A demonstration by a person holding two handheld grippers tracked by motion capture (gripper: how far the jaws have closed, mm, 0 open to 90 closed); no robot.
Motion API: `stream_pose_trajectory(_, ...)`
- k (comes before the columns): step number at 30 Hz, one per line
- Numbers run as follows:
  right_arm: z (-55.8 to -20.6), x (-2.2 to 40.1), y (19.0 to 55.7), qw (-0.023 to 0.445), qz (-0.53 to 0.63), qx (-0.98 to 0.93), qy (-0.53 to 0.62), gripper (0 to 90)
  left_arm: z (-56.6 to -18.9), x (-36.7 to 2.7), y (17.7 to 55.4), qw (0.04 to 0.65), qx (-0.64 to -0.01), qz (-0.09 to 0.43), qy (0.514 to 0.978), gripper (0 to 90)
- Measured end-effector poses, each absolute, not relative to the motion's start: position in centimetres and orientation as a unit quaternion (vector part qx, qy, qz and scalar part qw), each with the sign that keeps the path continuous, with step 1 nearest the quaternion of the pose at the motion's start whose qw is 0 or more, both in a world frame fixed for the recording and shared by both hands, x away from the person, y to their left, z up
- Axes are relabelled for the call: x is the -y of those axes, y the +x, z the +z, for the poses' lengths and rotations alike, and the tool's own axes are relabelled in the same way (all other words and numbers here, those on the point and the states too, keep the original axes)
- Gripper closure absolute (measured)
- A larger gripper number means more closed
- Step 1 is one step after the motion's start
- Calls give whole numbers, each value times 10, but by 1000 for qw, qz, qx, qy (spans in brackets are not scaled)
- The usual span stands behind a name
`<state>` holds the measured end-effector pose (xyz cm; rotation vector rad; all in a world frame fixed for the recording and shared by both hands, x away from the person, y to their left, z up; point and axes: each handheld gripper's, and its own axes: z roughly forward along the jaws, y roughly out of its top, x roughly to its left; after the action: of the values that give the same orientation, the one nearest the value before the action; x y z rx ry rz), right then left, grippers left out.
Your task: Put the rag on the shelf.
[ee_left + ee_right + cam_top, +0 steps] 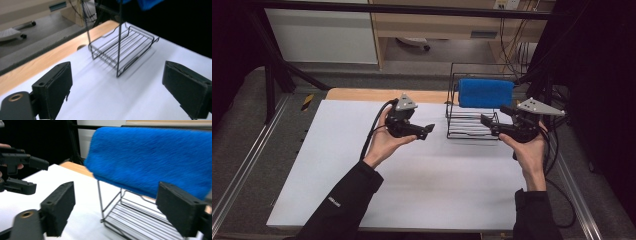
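Since the blue towel is draped over the top bar of the wire rack, right of centre in the high view, hanging looks done; it sits folded across the bar so it stays by its own weight. Left tongs are mid-frame, just left of the rack, pointing at it; right tongs are at the rack's right side, just under the towel. Neither holds anything. White counter below.

Left gripper view: tongs wide, nothing between the pads, only bare counter. Rack ahead, upper middle; a towel corner peeks in at the top edge.

Right gripper view: tongs wide, pads clear of the towel, which hangs across the upper right, above the rack shelf. My read: grip let go, towel self-supporting. Left tongs at far left, also gaping.
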<state>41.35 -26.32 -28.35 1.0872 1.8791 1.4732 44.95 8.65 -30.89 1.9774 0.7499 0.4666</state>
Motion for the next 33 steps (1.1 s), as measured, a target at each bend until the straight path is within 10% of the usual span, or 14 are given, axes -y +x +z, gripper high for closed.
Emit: stream_pose_trajectory(33,-415,245,371,134,474,-773,400,6,-425,-264,359,421,-379,172,806,70)
